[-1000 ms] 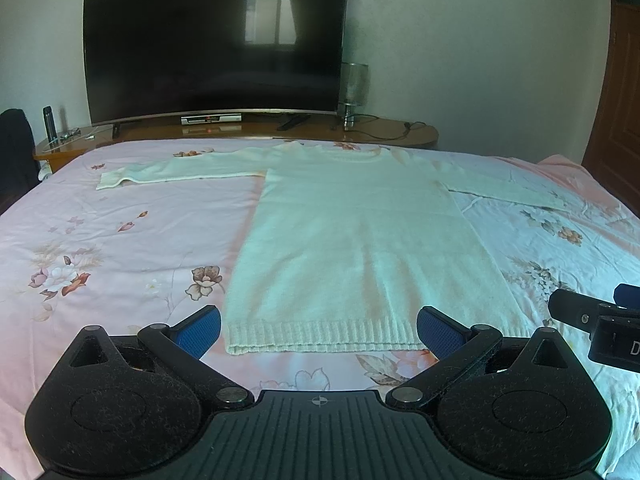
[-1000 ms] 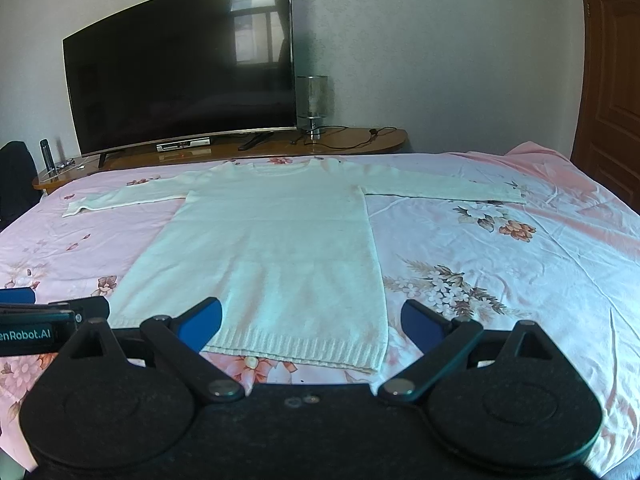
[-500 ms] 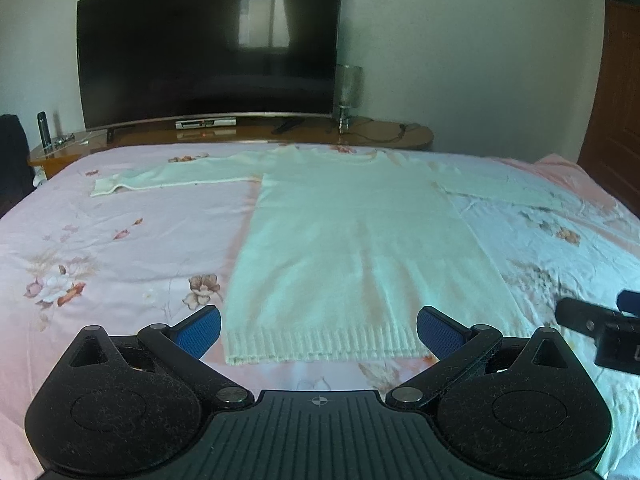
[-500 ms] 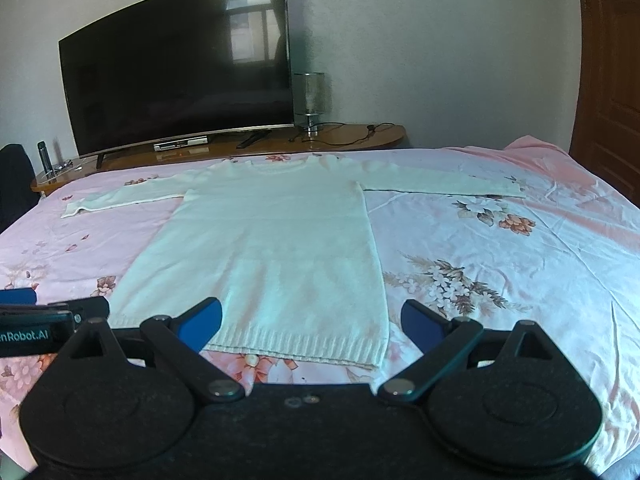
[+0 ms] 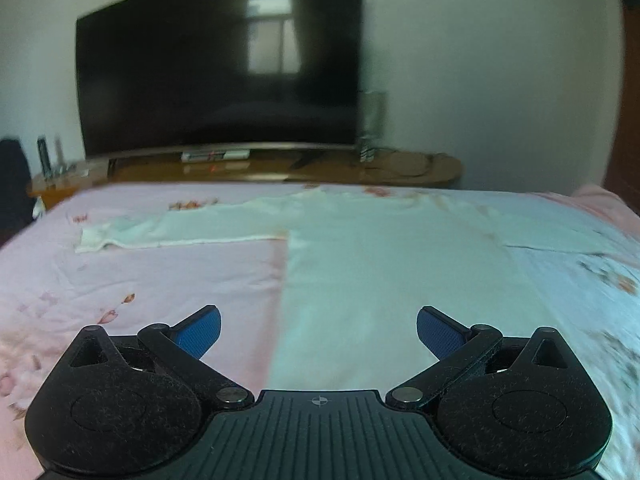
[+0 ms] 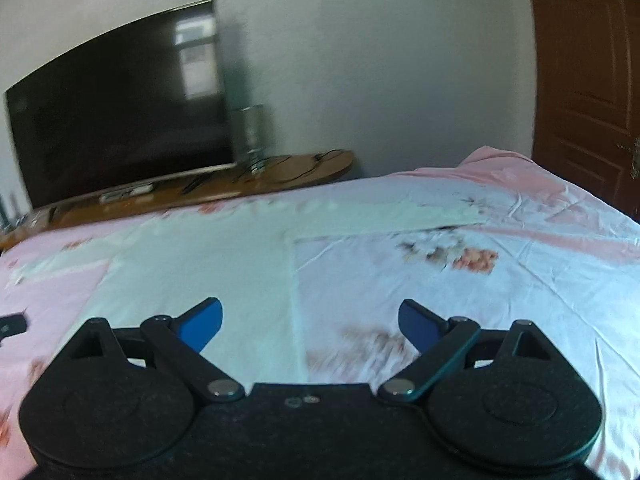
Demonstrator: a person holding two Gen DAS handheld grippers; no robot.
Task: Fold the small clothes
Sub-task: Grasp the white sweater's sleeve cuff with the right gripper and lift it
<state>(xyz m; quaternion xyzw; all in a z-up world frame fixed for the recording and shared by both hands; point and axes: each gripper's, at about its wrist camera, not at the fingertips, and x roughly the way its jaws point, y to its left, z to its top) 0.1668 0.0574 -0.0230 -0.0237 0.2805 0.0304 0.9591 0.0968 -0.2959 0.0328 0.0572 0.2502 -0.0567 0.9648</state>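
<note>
Sweater (image 5: pixel 392 280) flat on bed (image 5: pixel 140 280), untouched; left hand-held gripper (image 5: pixel 318 334) and right hand-held gripper (image 6: pixel 310 322) both wide, empty; best pinch each sleeve cuff, fold inward evenly

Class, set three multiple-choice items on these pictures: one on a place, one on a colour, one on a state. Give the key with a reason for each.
1. The sweater lies on:
A. the bed
B. the TV stand
C. the floor

2. The pads on the gripper fingers are:
A. red
B. blue
C. yellow

3. The left gripper and right gripper are:
A. both shut on cloth
B. one open, one shut
C. both open

Key: 1 A, it is spread flat on the floral bedsheet; 2 B, the pads show blue; 3 C, the fingers stand wide apart, holding nothing.
</note>
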